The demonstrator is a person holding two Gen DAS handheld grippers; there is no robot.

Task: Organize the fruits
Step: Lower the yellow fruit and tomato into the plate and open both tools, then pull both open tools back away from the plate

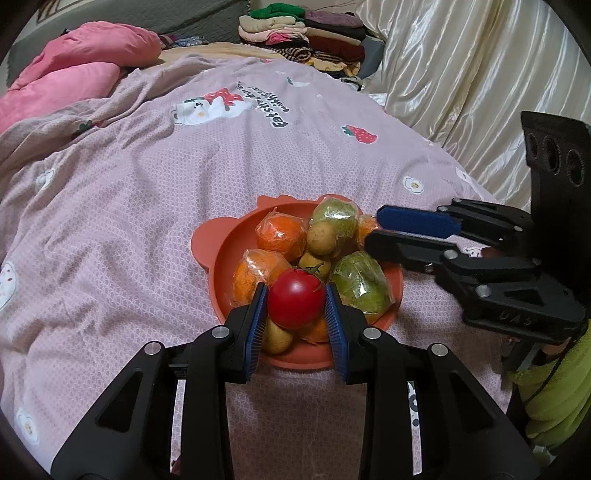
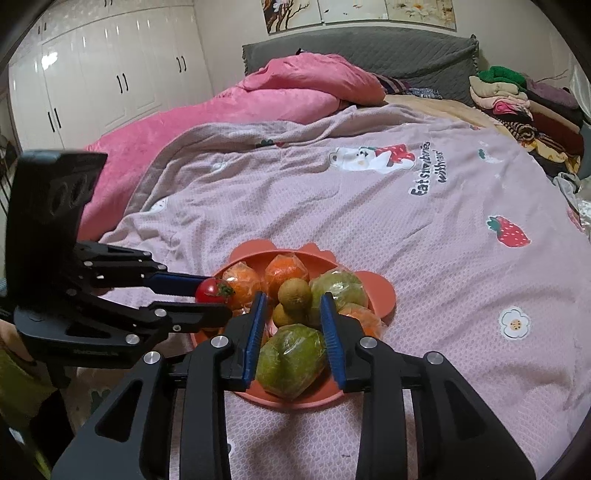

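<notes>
An orange bowl [image 1: 218, 258] with ear-shaped tabs sits on the pink bedspread, filled with wrapped oranges [image 1: 282, 232], wrapped green fruits [image 1: 360, 284] and small brown fruits [image 1: 321, 238]. My left gripper [image 1: 295, 299] is shut on a red tomato [image 1: 295, 301] just above the bowl's near side; it also shows in the right wrist view [image 2: 211, 290]. My right gripper [image 2: 291, 314] is open and empty, its fingers over the bowl [image 2: 384, 295] above a wrapped green fruit [image 2: 291, 356]. In the left wrist view it [image 1: 373, 229] reaches in from the right.
The bowl rests on a pink patterned bedspread [image 1: 147, 184]. A pink quilt [image 2: 221, 110] lies bunched at the head of the bed. Folded clothes [image 1: 306, 33] are stacked at the far side. Cream curtains [image 1: 461, 74] hang on the right. White wardrobes [image 2: 110, 74] stand behind.
</notes>
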